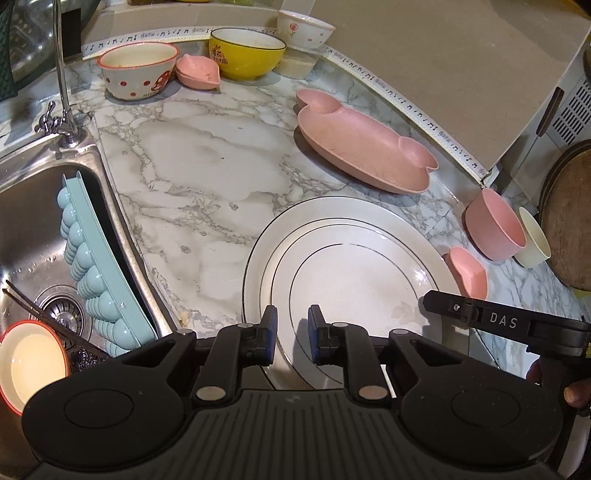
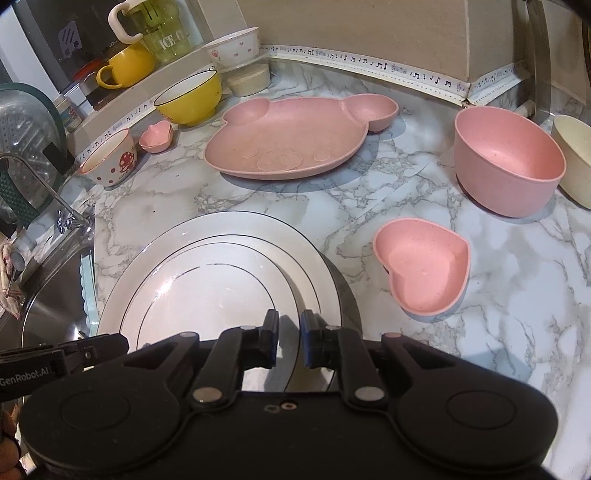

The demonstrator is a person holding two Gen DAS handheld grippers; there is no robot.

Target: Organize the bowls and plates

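On the marble table (image 1: 192, 155) sits a stack of white plates (image 1: 354, 266), one inside the other, each with a thin dark ring. Both claws are at the near edge of this stack. The left claw (image 1: 291, 334) is clenched to a narrow gap with the plate rim running between its blue pads, but whether the pads press on the rim cannot be told. The right claw (image 2: 289, 341) is clenched the same way at the near right edge of the stack, and whether it grips the rim cannot be told either.

Just beside the plates on the right lies a small pink heart dish (image 2: 423, 273). Behind it stands a pink bowl (image 2: 508, 162), touching a cream cup (image 2: 574, 158). Farther back lies a big pink plate with two round ears (image 2: 295, 140).

Along the back wall stand a yellow bowl (image 1: 245, 53), a white bowl with red dots (image 1: 136, 70), a small pink dish (image 1: 197, 72) between them, and a white bowl with a flower (image 1: 304, 27).

To the left is a steel sink (image 1: 33, 243). A light blue tray (image 1: 96, 258) leans inside it, and a red-rimmed bowl (image 1: 31, 363) sits near its front.
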